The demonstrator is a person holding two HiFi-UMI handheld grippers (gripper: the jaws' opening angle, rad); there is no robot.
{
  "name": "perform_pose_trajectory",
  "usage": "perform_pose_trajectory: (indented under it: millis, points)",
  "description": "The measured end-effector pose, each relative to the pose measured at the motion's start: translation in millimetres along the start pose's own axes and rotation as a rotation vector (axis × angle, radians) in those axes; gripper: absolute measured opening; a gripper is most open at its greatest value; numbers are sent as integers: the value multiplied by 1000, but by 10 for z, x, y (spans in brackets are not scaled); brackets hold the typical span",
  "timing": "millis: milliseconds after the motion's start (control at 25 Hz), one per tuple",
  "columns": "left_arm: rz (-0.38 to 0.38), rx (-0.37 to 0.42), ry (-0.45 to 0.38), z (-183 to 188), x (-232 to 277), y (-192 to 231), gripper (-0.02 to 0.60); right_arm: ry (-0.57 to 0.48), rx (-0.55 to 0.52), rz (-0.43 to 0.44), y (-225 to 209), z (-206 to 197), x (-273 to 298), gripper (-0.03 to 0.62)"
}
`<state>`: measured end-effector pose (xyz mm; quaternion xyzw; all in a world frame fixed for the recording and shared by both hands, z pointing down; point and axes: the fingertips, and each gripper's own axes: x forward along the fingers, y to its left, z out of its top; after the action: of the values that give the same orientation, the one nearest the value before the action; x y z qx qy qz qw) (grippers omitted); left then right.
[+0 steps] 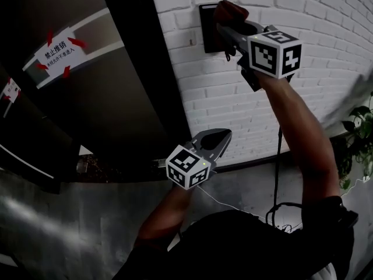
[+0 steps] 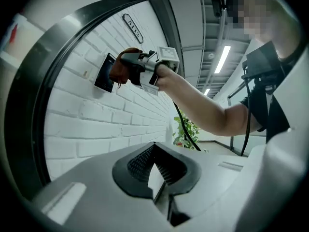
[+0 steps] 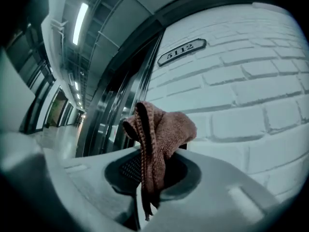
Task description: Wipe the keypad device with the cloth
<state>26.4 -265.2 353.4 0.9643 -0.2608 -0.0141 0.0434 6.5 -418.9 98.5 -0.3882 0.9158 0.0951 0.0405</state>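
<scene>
Right gripper (image 1: 228,29) was pinching the brown cloth (image 1: 231,10) against the keypad device (image 1: 208,37) at the left edge of the brick wall (image 1: 233,98), probably so it could scrub, while the left gripper (image 1: 222,136) hung low, closed on nothing

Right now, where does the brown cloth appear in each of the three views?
Head view: top centre, the cloth is at the black keypad device.
Left gripper view: upper left, the cloth is beside the keypad device.
Right gripper view: centre, the cloth is held by the right gripper.
Shared landmark: the white brick wall.
</scene>
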Motion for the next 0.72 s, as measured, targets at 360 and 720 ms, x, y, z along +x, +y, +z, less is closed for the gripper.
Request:
perform_pose_trajectory:
  millis: [360, 720]
  points:
    - [12, 11, 6, -36, -135, 25, 17, 19, 9, -34, -167, 209, 349, 48]
    - [11, -13, 23, -107, -141, 47, 17, 37, -6, -71, -264, 77, 405, 48]
